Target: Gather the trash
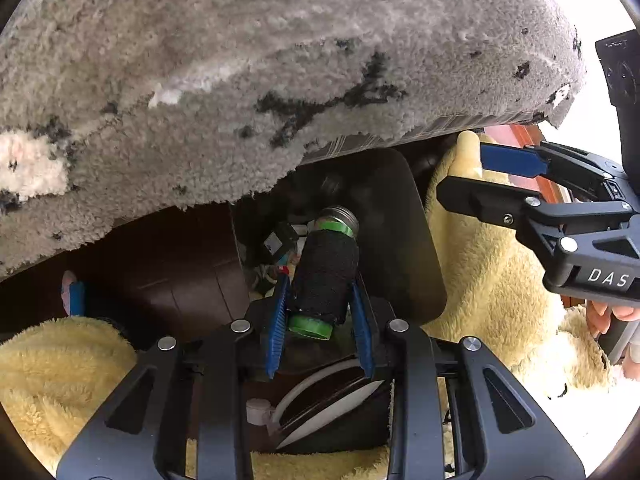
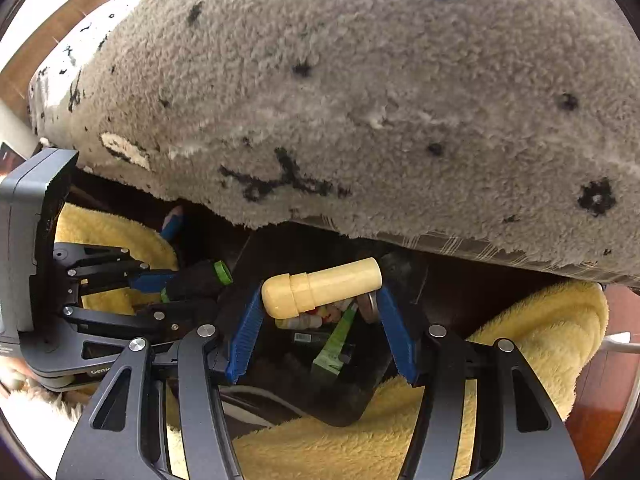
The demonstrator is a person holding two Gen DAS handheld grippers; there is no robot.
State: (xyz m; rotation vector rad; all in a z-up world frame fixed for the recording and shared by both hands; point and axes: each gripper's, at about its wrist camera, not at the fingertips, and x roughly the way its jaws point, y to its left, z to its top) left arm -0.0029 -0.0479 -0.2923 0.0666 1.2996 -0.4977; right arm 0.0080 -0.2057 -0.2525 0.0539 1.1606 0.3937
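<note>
Grey shag rug (image 1: 280, 60) with black marks fills the upper frame in both views, over yellow fleece (image 1: 492, 264). At centre of the left view, the left gripper (image 1: 320, 300) clamps a black-wrapped bottle (image 1: 326, 276) with green rings above a dark bin (image 1: 404, 240). The right gripper (image 2: 316, 300), lettered "DAS" in that view, holds a cream tube (image 2: 324, 286) endwise over barcoded litter (image 2: 332, 344) in the bin.
</note>
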